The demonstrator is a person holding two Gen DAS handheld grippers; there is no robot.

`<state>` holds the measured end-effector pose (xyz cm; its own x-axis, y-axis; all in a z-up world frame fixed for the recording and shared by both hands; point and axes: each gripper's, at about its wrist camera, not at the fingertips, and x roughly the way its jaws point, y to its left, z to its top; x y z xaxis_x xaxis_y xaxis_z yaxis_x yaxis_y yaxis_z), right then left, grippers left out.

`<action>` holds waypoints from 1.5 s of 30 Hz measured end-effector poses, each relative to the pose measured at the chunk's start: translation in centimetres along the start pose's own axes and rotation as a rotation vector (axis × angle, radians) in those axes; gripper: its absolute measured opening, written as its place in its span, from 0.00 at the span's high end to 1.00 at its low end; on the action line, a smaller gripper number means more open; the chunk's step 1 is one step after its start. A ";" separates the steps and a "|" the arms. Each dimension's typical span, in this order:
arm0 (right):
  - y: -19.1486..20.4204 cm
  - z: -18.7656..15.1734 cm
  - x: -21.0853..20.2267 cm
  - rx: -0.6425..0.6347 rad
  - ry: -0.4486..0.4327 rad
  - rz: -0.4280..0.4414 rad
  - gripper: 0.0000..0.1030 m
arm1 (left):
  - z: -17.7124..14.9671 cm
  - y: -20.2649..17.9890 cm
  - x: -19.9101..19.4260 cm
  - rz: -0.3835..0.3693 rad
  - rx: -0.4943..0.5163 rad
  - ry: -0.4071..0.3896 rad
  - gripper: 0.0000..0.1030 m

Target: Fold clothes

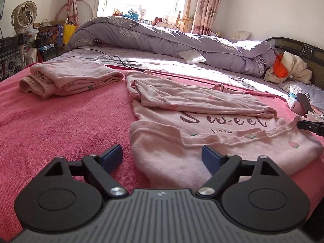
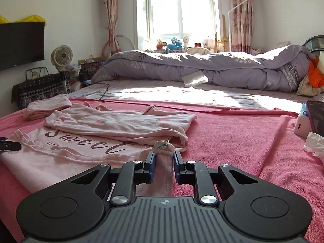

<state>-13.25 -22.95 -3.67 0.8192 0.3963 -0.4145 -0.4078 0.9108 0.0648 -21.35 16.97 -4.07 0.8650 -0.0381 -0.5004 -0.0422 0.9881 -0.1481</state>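
Note:
A pale pink shirt [image 1: 202, 121] printed "Sweet" lies face up on the pink blanket [image 1: 60, 121], with its sleeves folded across the chest. My left gripper [image 1: 161, 150] stands open low over the shirt's near left corner, and nothing is pinched between its blue pads. In the right wrist view the shirt [image 2: 91, 141] lies to the left. My right gripper [image 2: 164, 155] is shut on a bunched corner of the shirt's near hem. One finger of each gripper shows at the edge of the other view.
A folded pink garment [image 1: 70, 77] rests at the far left of the blanket. A rumpled purple duvet [image 1: 162, 38] fills the back of the bed, with a black cable [image 1: 121, 58] in front of it. A phone [image 2: 317, 117], a white box [image 2: 301, 127] and a tissue [image 2: 313, 143] sit at the right.

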 end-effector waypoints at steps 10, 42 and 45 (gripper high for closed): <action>-0.9 -1.0 2.7 0.122 0.078 0.019 0.70 | 0.6 -0.9 -0.9 0.054 -0.034 -0.062 0.71; 1.5 -0.4 -4.5 -0.037 -0.107 -0.107 0.91 | 0.4 -2.7 -4.8 0.195 0.028 -0.218 0.96; 1.7 -0.2 -4.9 -0.054 -0.108 -0.102 0.91 | 0.4 -3.3 -5.2 0.169 0.069 -0.216 0.96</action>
<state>-18.09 -23.40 -1.74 0.8951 0.3147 -0.3158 -0.3387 0.9406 -0.0229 -25.56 13.99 -0.64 0.9354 0.1539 -0.3182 -0.1676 0.9857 -0.0162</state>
